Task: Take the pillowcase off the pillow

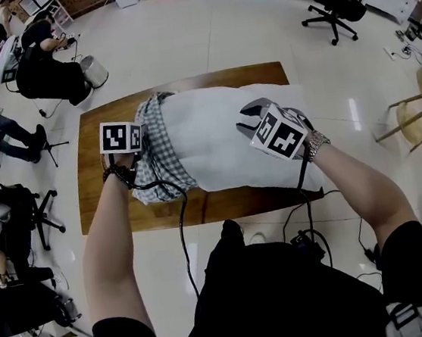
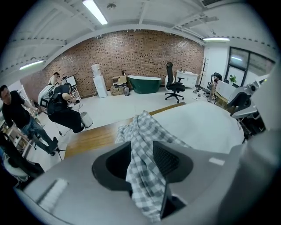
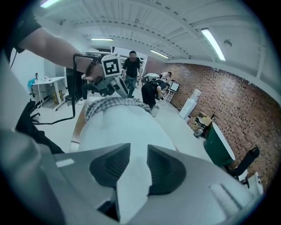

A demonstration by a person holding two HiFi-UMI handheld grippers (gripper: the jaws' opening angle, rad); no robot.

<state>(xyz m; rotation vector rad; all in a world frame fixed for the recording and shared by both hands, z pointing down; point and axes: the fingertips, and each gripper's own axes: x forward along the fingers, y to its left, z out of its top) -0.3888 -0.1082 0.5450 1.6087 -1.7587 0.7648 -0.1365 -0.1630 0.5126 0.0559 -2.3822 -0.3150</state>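
Person's black top (image 1: 287,292) fills the bottom of the head view, both forearms reaching fwd. L claw (image 2: 142,151) is clamped on a bunched fold of the checked pillowcase (image 2: 147,127); the cloth fills the gap btwn its jaws and trails out behind them. The pillowcase covers only the pillow end nearest the L claw, gathered in wrinkles. R claw (image 3: 138,156) is clamped on the bare white pillow (image 3: 118,123), a pinch of its fabric btwn the jaws, at the end far from the L claw. The pillow lies btwn the two claws on a wooden table (image 1: 94,178). Beyond the L claw: seated people (image 1: 46,66), a brick wall (image 2: 145,52) w/ a green tub (image 2: 142,83). An office chair (image 1: 331,0) stands well beyond the R claw.
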